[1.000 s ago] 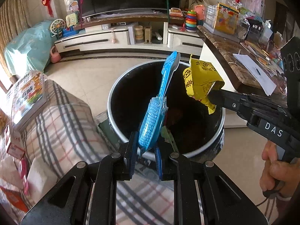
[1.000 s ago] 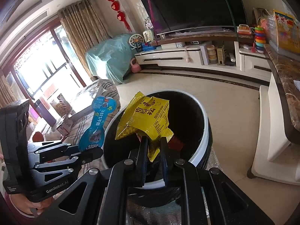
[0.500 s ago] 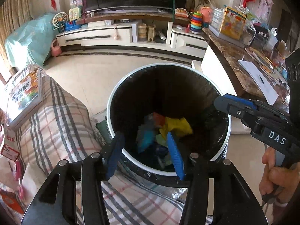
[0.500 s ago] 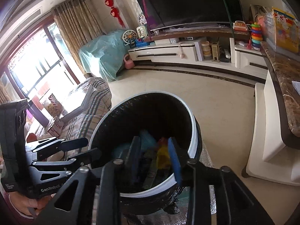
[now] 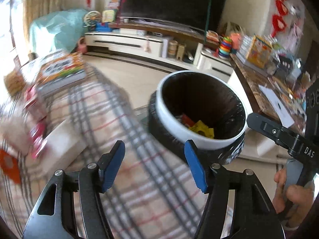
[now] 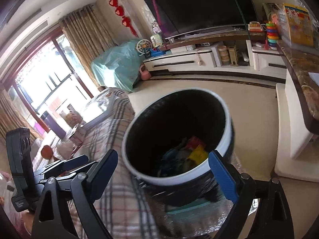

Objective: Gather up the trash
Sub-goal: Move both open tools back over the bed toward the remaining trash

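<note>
— Moved since the last frames? Both grippers have swung leftward, off the bin mouth toward the checked cloth; the blue and yellow wrappers they held now lie inside.

— Count of grippers? Two. Left gripper [image 5: 154,164]: jaws wide apart, empty. Right gripper [image 6: 166,172]: jaws wide apart, empty.

— Bins? One trash bin [image 5: 201,137], white rim, black liner, just beside the plaid-covered table [image 5: 127,131].

— Contents? Yellow wrapper [image 5: 202,129], one; red scrap [image 5: 186,119], one; blue wrapper [image 6: 169,154], one.

— Surroundings? One television [image 6: 201,6], one boxed game [image 5: 61,69] on the plaid. The bin's near rim hides part of the trash.
</note>
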{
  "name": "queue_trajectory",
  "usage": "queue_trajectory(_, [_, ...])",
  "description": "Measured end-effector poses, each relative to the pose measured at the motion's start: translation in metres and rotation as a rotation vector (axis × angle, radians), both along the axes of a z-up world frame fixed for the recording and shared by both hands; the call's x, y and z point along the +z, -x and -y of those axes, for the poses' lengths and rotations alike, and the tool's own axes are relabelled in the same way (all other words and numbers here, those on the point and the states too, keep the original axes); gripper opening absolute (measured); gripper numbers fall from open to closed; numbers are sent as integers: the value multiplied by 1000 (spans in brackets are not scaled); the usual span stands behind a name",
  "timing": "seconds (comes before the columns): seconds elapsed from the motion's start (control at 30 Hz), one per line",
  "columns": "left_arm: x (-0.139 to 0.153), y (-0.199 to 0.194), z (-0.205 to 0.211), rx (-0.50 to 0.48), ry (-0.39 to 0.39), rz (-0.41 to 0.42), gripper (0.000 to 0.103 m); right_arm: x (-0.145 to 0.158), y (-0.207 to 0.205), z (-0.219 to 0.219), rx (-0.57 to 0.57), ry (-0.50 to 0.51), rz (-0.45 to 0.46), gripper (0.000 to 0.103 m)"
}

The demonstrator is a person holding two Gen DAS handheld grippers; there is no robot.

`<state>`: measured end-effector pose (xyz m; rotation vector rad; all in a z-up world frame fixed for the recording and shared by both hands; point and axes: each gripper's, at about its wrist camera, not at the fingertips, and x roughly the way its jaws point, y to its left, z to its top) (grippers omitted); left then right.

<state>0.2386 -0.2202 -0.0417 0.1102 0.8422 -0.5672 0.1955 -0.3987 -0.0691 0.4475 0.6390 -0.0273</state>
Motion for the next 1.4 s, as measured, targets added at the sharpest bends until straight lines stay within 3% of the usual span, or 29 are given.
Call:
queue_trajectory(0.2, [-8, 9, -57, 115, 58, -24, 63, 0, 3, -39, 84, -1, 12, 98])
queue_trajectory(0.6, [-22, 31, -159, 306, 62, -4, 63, -7, -11, -124, 268, 46, -6, 99])
queue_trajectory(0.87, [-31, 38, -203, 387, 55, -10, 64, -19, -23, -161, 334, 58, -39, 99])
queue_trajectory(1.4, [-39, 32, -295, 566, 66, -31, 64, -24, -49, -255, 495, 59, -17, 98])
